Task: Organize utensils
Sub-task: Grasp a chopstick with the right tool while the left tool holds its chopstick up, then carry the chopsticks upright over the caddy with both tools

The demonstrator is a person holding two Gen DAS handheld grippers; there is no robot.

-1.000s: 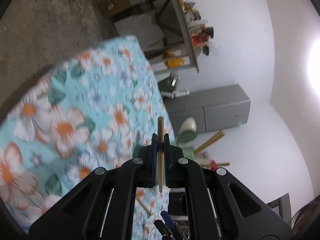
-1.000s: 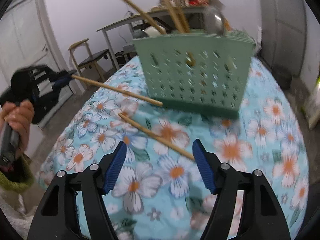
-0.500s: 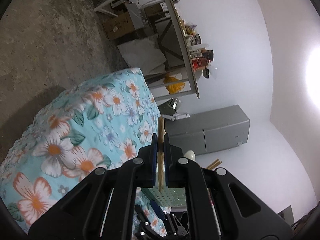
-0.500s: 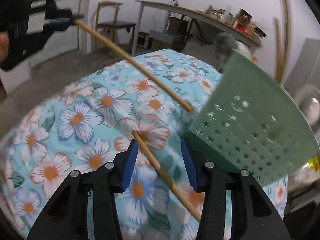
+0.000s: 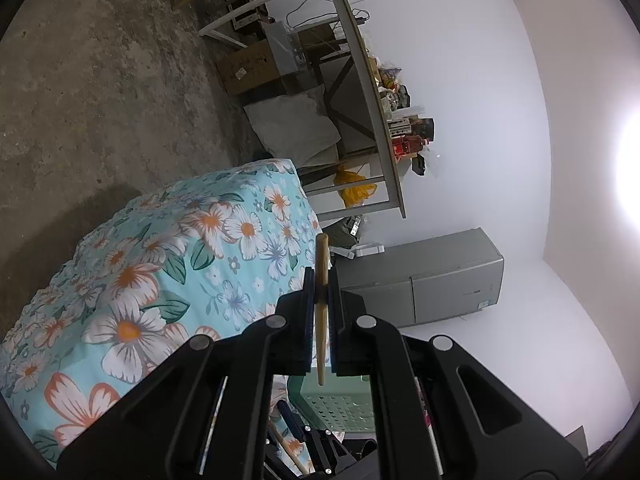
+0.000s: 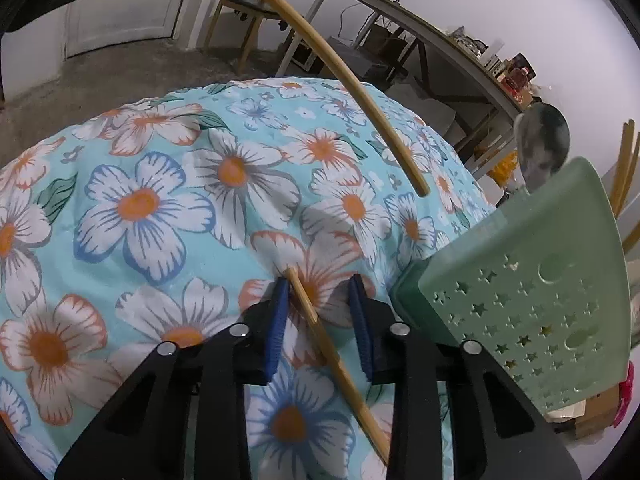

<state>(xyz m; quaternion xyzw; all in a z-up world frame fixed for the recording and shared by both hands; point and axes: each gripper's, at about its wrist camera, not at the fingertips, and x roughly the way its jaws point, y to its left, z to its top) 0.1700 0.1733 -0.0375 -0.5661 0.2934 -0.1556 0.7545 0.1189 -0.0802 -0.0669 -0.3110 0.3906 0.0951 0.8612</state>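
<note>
My left gripper [image 5: 320, 280] is shut on a wooden chopstick [image 5: 321, 296], held above the floral table; the same chopstick [image 6: 344, 80] crosses the right wrist view in the air. My right gripper [image 6: 320, 292] is open, low over the cloth, its jaws on either side of a second chopstick [image 6: 328, 340] that lies on the table. The green perforated utensil basket [image 6: 536, 300] stands just right of it, holding a spoon [image 6: 540, 144] and more chopsticks [image 6: 624, 172]. The basket also shows low in the left wrist view [image 5: 340, 400].
The table has a blue floral cloth [image 6: 160, 208]. A long desk with clutter [image 5: 384, 92], a grey cabinet [image 5: 440, 280], a cardboard box [image 5: 248, 64] and a wooden chair [image 6: 248, 4] stand around on the concrete floor.
My right gripper has moved in low and narrowed around the lying chopstick, with the basket now at its right. My left gripper has lifted and swung away with its chopstick still held.
</note>
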